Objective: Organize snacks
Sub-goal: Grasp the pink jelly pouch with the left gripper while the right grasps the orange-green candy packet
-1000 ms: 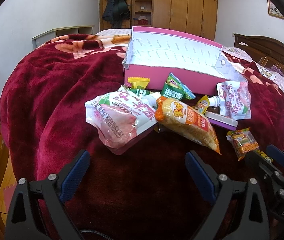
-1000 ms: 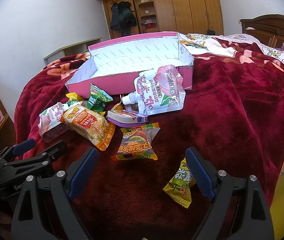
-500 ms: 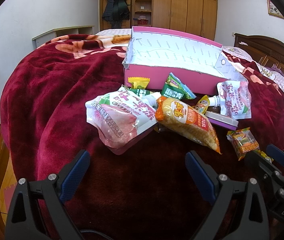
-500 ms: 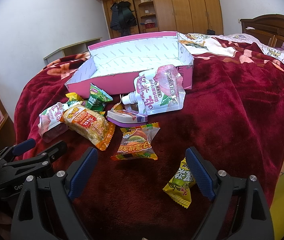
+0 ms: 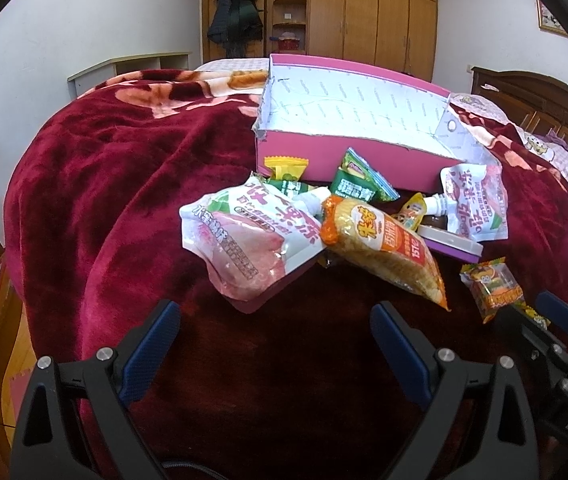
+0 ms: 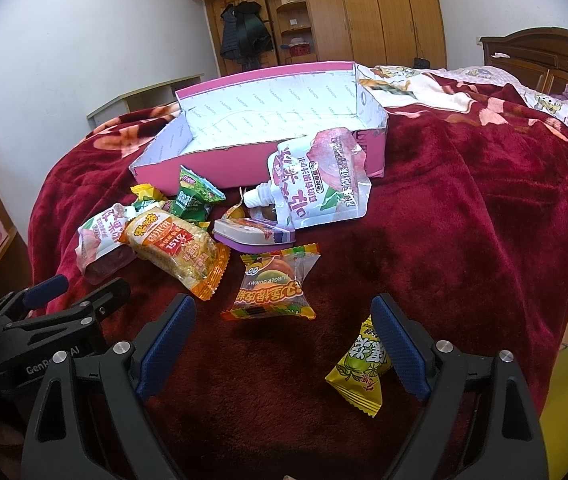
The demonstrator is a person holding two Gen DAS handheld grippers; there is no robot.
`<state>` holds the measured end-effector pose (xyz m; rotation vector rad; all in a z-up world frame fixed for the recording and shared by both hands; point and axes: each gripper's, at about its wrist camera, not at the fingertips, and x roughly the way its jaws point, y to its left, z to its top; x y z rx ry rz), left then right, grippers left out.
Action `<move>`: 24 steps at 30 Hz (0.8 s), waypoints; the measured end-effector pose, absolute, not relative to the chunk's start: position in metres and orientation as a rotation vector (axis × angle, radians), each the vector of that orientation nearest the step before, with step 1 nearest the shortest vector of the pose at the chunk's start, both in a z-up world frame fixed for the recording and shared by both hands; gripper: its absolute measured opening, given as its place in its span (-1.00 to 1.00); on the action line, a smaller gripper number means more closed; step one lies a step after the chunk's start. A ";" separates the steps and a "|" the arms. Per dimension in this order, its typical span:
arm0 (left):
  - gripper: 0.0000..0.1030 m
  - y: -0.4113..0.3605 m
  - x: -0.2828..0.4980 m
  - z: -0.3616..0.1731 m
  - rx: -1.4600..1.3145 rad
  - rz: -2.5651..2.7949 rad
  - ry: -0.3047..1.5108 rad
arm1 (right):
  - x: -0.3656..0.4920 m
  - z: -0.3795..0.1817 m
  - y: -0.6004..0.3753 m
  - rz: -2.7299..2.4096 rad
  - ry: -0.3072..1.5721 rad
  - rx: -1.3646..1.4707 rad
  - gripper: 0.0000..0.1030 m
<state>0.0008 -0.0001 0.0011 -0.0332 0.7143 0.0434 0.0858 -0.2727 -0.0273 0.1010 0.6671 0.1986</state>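
The left gripper (image 5: 274, 322) is a black plastic frame with two arms, each tipped with a textured blue pad (image 5: 151, 354) and fastened by round silver screws (image 5: 105, 353). The right gripper (image 6: 282, 318) is built alike (white lettering, partly hidden, marks its neighbour's body).

A bedroom with plain white walls (image 6: 84, 40) and a wide bed covered by a dark red plush blanket (image 6: 464, 220). Tall wooden wardrobes (image 6: 364, 4) line the far wall, with a dark jacket (image 6: 244, 36) hanging beside open shelves. A carved wooden headboard (image 6: 544, 56) stands at the right.
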 end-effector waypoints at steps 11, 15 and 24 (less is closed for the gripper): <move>0.91 0.024 0.005 0.008 -0.046 0.048 0.675 | 0.095 -0.032 -0.270 0.209 0.680 0.094 0.77; 0.91 0.033 0.011 0.010 -0.045 0.065 0.665 | 0.099 -0.034 -0.272 0.209 0.685 0.093 0.77; 0.91 0.026 0.037 -0.001 0.071 -0.034 0.682 | 0.109 -0.040 -0.269 0.208 0.700 0.073 0.77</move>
